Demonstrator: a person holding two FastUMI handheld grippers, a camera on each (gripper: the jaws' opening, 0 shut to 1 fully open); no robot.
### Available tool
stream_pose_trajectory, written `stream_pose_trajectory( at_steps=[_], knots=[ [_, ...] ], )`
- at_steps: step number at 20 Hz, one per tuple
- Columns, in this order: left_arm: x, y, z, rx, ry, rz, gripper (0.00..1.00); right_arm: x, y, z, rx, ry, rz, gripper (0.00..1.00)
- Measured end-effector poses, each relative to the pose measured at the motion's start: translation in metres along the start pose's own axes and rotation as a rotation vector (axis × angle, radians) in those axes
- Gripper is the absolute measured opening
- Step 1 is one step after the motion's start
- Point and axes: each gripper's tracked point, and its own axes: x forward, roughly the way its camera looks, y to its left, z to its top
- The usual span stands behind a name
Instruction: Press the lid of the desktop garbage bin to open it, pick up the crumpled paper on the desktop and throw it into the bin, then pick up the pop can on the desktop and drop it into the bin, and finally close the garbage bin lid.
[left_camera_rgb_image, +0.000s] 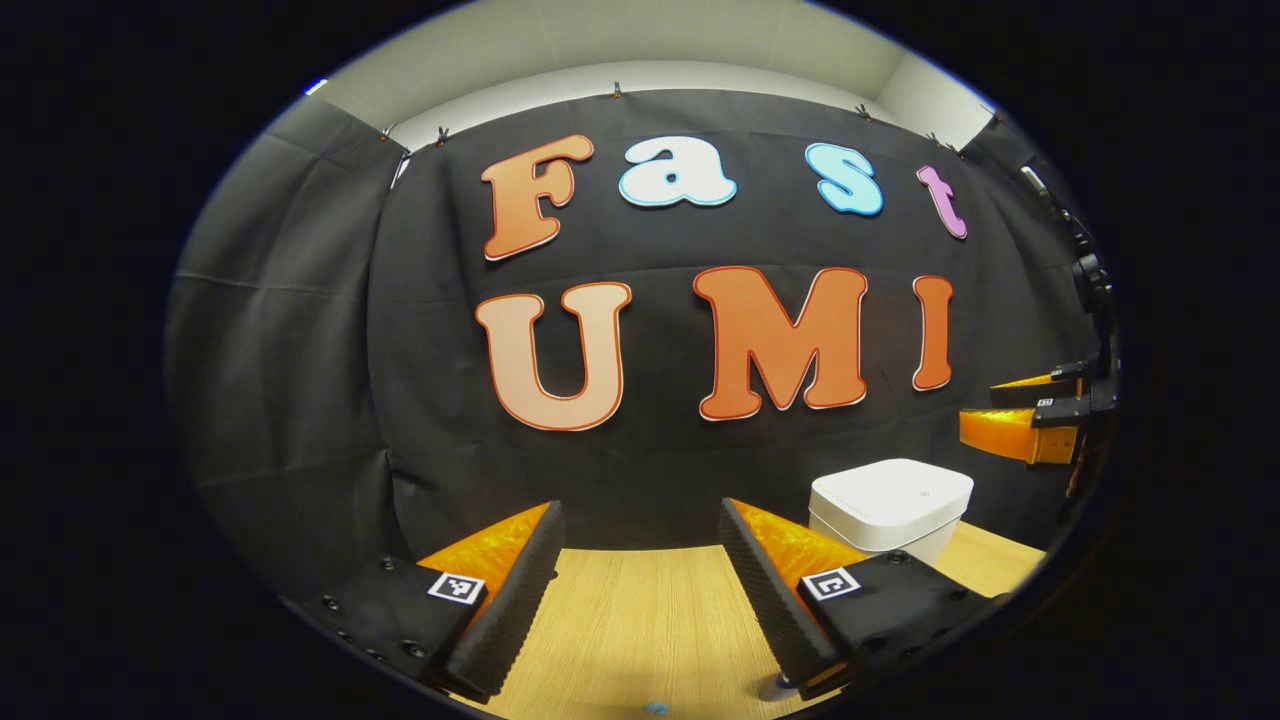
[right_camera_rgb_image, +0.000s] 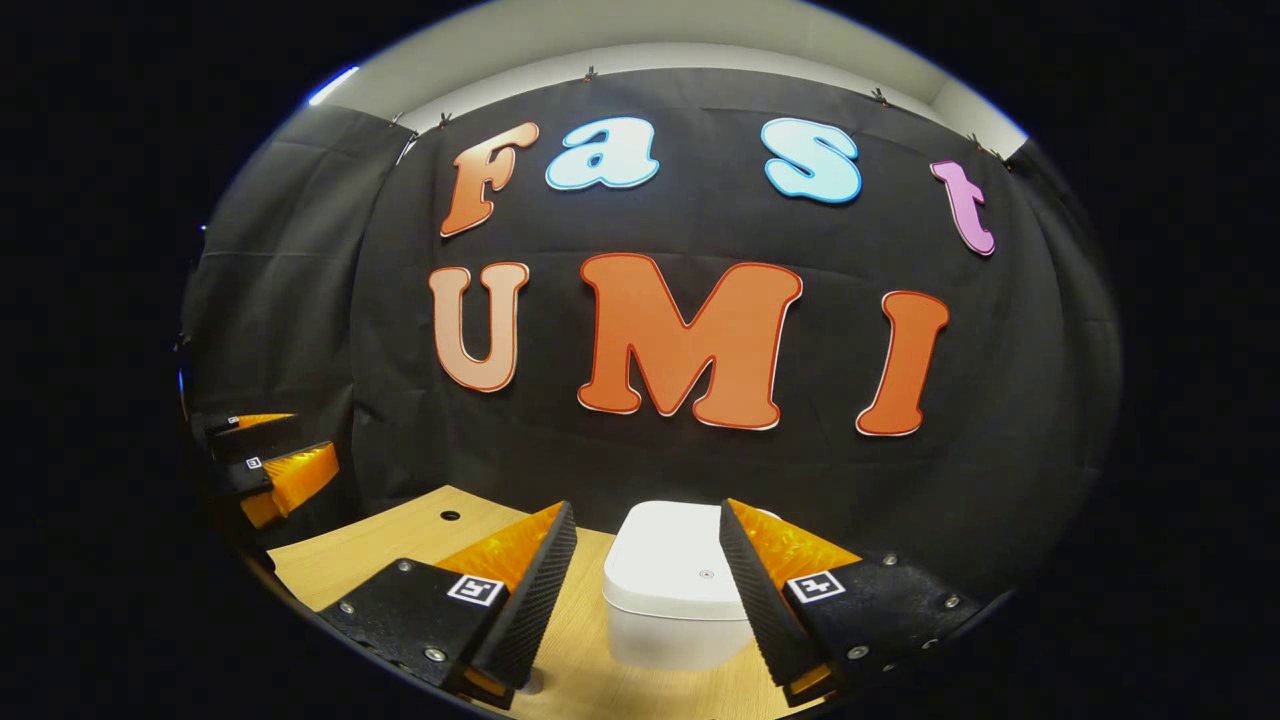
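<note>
A white desktop garbage bin (left_camera_rgb_image: 888, 507) with its lid down stands on the wooden table, to the right of my left gripper (left_camera_rgb_image: 640, 590), which is open and holds nothing. In the right gripper view the same bin (right_camera_rgb_image: 672, 590) sits straight ahead between the fingers of my right gripper (right_camera_rgb_image: 648, 585). That gripper is open and hangs above the table a little short of the bin, not touching it. Each gripper appears at the edge of the other's view: the right gripper (left_camera_rgb_image: 1030, 415) far right, the left gripper (right_camera_rgb_image: 265, 460) far left.
The wooden table (left_camera_rgb_image: 640, 620) reaches back to the black cloth wall. A small dark hole (right_camera_rgb_image: 450, 516) marks the tabletop left of the bin. A stand with dark fittings (left_camera_rgb_image: 1095, 290) rises at the far right edge.
</note>
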Motion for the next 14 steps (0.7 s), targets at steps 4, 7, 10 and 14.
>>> stream_pose_trajectory(
  at_steps=[4,7,10,14],
  knots=[
    [0.005,-0.008,0.001,0.009,0.001,-0.009,0.97,0.004,-0.008,-0.004,-0.001,0.011,0.005,0.78],
    [0.008,-0.013,0.000,0.008,0.005,-0.015,1.00,0.010,-0.014,-0.004,-0.003,0.016,0.010,0.66],
    [0.009,-0.008,0.001,0.015,0.004,0.006,0.99,0.017,-0.025,-0.006,-0.008,0.020,-0.016,0.48],
    [0.010,0.000,0.000,0.024,0.008,0.042,1.00,0.030,-0.035,-0.014,-0.005,0.040,-0.028,0.17]
  ],
)
